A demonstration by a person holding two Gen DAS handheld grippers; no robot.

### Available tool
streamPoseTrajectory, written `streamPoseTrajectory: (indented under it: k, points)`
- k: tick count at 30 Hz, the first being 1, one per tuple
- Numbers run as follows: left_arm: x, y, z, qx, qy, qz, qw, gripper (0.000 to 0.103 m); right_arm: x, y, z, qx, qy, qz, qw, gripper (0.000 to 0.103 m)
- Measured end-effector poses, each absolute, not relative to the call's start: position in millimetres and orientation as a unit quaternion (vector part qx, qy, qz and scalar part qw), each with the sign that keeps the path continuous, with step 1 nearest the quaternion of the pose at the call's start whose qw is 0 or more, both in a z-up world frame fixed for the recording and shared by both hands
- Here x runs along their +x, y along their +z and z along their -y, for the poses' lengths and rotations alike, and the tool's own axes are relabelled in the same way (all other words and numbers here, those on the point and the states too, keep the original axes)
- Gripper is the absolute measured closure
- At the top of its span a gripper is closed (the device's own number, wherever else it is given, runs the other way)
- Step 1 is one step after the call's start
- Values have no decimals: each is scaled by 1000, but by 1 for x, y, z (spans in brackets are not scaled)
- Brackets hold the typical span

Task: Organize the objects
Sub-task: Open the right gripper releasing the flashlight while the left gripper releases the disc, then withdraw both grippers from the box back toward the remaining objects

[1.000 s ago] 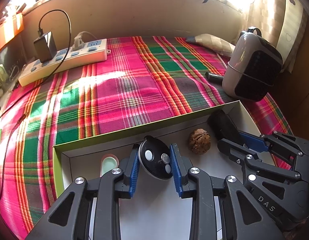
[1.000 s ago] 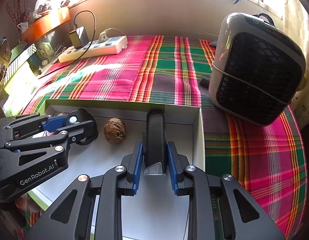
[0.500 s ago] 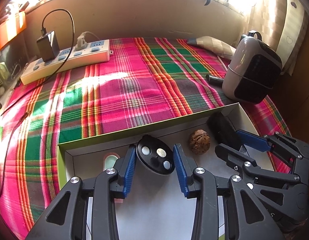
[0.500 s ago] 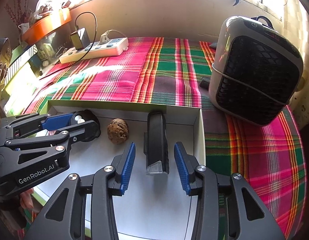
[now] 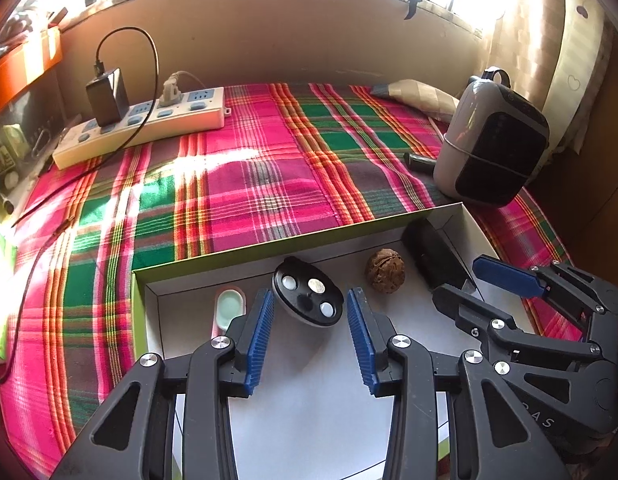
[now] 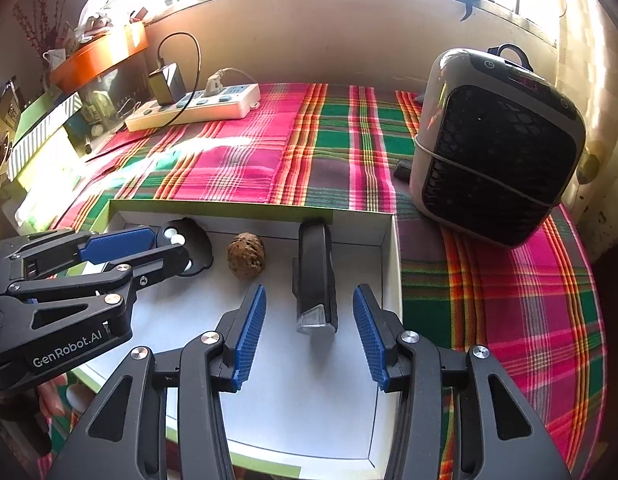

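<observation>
A shallow white box with green outer sides (image 5: 213, 264) (image 6: 394, 264) lies on the plaid cloth. In it lie a round black disc with three light dots (image 5: 307, 297) (image 6: 197, 240), a walnut (image 5: 385, 275) (image 6: 246, 255), a long black device with a clear tip (image 6: 315, 278) (image 5: 437, 258), and a small pink-rimmed pale green piece (image 5: 229, 307). My left gripper (image 5: 309, 326) (image 6: 157, 246) is open, its jaws either side of the disc and apart from it. My right gripper (image 6: 309, 320) (image 5: 465, 280) is open around the black device's near end, not touching it.
A grey and black fan heater (image 6: 495, 144) (image 5: 493, 144) stands at the right, just beyond the box. A white power strip with a black charger (image 5: 145, 120) (image 6: 197, 104) lies at the back left. A small black object (image 5: 419, 163) lies beside the heater. The wall runs behind.
Both grippers have opened: the left let go of the black disc, the right let go of the black device. Both objects now lie in the box and both grippers have drawn back slightly.
</observation>
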State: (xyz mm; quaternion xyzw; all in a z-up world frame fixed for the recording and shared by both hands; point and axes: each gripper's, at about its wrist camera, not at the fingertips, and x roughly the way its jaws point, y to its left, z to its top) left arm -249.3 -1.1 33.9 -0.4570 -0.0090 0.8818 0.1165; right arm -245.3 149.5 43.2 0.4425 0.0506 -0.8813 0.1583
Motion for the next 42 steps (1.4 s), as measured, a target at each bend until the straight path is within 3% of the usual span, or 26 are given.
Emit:
streamPoseTrajectory:
  k: [42]
  points:
    - [-131, 64, 47, -401, 910, 41, 91, 66, -146, 70, -181, 397, -902, -41, 166, 56]
